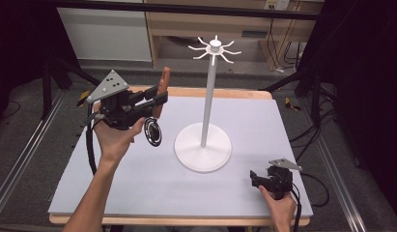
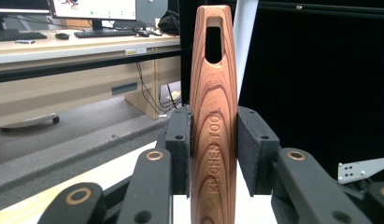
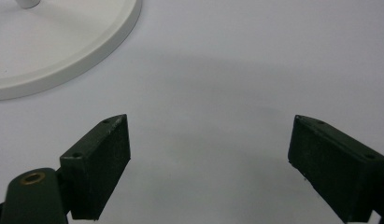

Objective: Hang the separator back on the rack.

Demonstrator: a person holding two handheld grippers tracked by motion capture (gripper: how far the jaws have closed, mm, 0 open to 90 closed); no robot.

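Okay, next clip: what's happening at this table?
A person holds a gripper in each hand. The left gripper is shut on a wooden utensil handle with a hanging slot, raised above the table left of a white hook stand. The right gripper rests open near the table's front right, holding nothing.

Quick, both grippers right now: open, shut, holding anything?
Left gripper: shut on the wooden kitchen tool, gripped by its handle, raised above the table.
Right gripper: open, nothing between its jaws, low over the white table.
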